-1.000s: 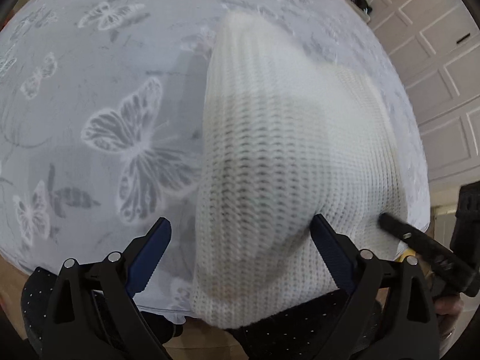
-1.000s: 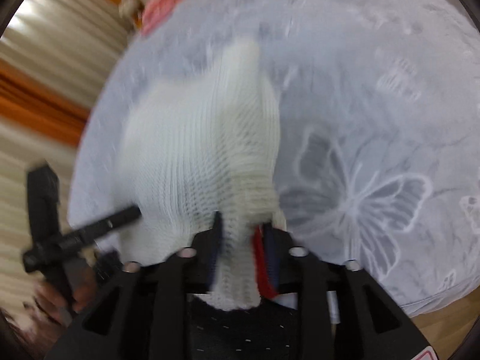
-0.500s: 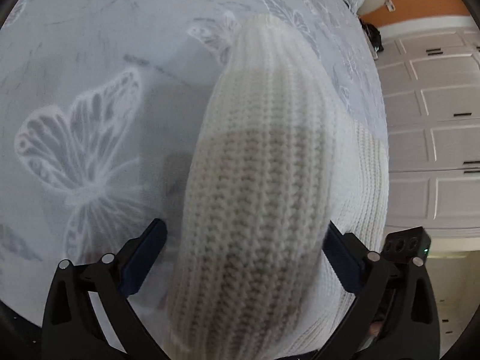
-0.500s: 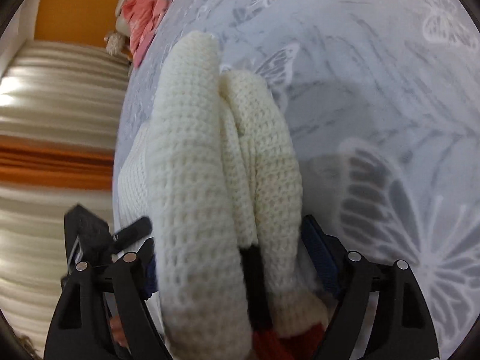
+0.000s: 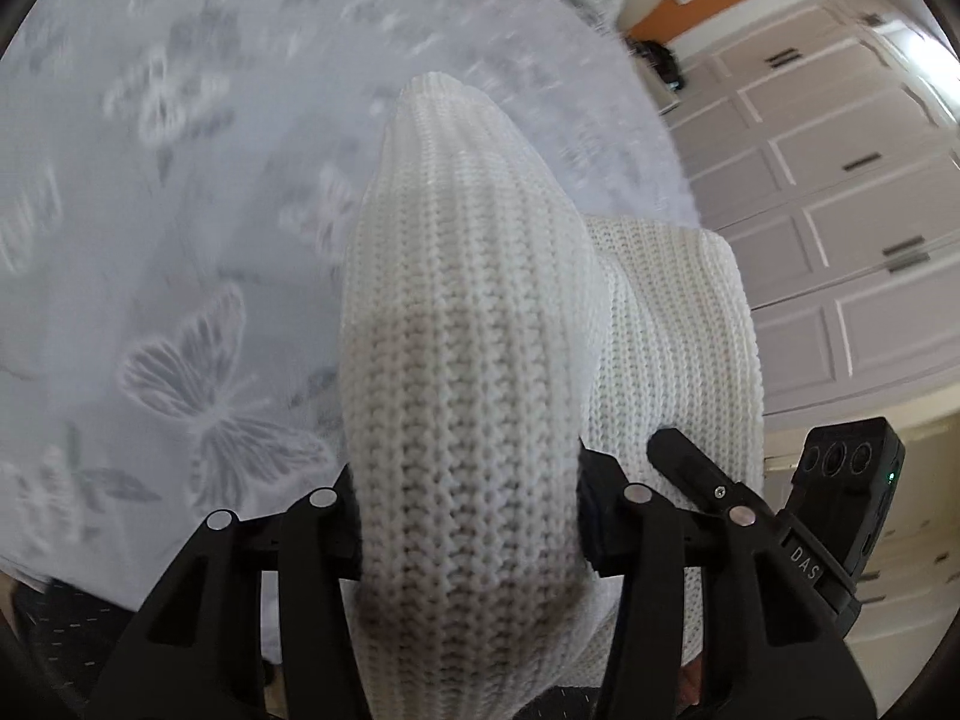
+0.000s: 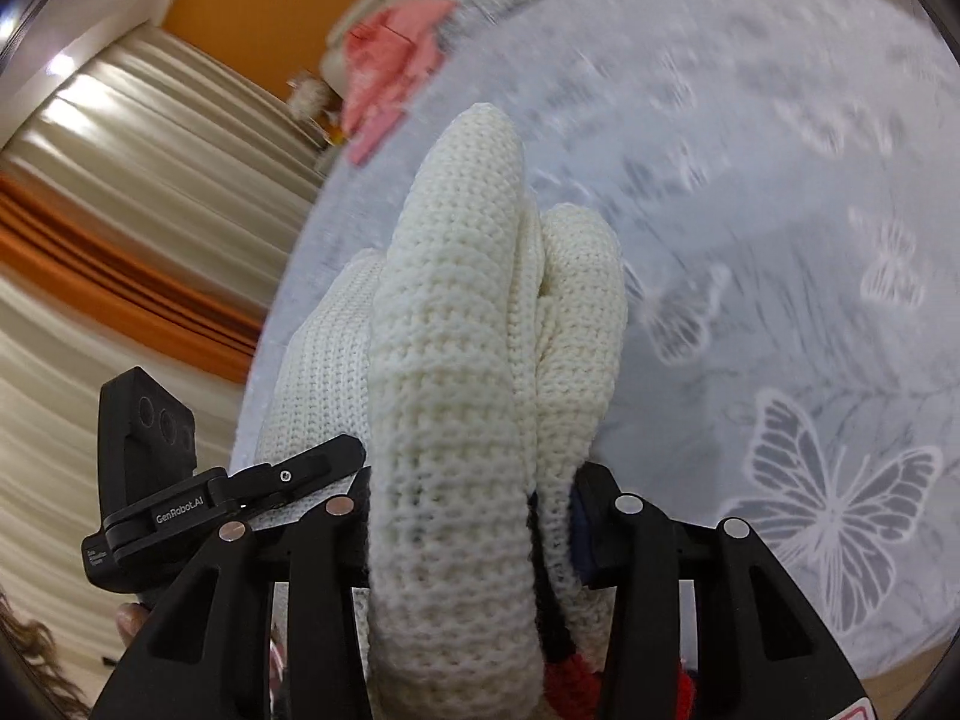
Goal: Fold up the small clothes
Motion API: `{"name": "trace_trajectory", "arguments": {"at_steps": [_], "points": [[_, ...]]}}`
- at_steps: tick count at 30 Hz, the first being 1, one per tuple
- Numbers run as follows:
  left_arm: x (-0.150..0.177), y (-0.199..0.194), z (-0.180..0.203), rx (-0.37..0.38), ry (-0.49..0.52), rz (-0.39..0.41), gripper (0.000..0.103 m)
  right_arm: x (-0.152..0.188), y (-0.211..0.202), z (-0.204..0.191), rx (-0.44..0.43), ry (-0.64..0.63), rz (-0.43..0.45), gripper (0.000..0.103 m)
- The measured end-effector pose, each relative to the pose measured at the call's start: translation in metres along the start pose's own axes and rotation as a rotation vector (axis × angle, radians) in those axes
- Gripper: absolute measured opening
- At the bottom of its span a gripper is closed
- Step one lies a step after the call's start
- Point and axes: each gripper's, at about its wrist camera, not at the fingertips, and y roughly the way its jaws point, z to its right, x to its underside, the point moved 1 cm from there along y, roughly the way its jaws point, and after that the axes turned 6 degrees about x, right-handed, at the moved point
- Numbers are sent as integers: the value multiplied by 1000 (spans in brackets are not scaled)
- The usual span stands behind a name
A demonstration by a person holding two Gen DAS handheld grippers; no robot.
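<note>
- The left wrist view alone shows the wardrobe doors (image 5: 840,228) beyond the bed (image 5: 180,210), off to the sweater's right.
- The right wrist view alone shows the curtain (image 6: 120,240) with its orange band, and a pink cloth (image 6: 390,60) lying on the bed (image 6: 780,180) past the sweater's far end.
- Only the right wrist view shows a black and red trim at the sweater's near edge, low between the two fingers.
- The white knitted sweater (image 5: 462,390) is bunched into a thick fold that runs away from the left claw (image 5: 468,516) over the butterfly-printed bed cover.
- The left claw is pressed in on that fold from both sides, pinching it; more of the sweater spreads to the right of the fold.
- In the right wrist view the sweater (image 6: 468,390) shows as two rounded folds side by side, rising from the right claw (image 6: 468,516) and over the bed.
- The right claw is pinching these folds, its fingers tight against the knit.
- Each view shows the other claw close beside the sweater: the right claw (image 5: 714,486) at the sweater's right edge, the left claw (image 6: 288,474) at its left edge.
</note>
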Motion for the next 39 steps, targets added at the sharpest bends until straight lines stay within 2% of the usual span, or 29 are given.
{"name": "trace_trajectory", "arguments": {"at_steps": [5,6,13,20,24,30,32,34,35,36,38,39], "points": [[0,-53,35,-7,110,66,47,-2,-35,-47,-31,-39,84,42],[2,-68,41,-7,133,81,47,2,-45,-46,-37,-43,92,42],[2,-141,56,9,195,181,48,12,-86,-105,-95,-126,180,42],[-4,-209,47,-5,248,277,48,10,-85,-167,-147,-228,205,43],[-14,-231,28,-2,236,287,49,8,-63,-192,-149,-273,191,43],[-39,-211,-33,-43,196,279,51,6,12,-195,-161,-270,132,45],[-45,-191,-63,-43,162,263,51,7,45,-187,-156,-249,107,47],[-52,-160,-96,-51,145,234,57,10,88,-168,-150,-225,67,53],[-54,-144,-112,-55,136,229,61,13,106,-159,-123,-216,43,55],[-54,-126,-131,-67,121,226,61,16,132,-142,-58,-202,-2,55],[-48,-91,-182,-143,13,185,57,23,152,-118,45,-159,-49,52],[-45,-86,-196,-164,-33,165,54,25,151,-108,57,-134,-45,52]]}}
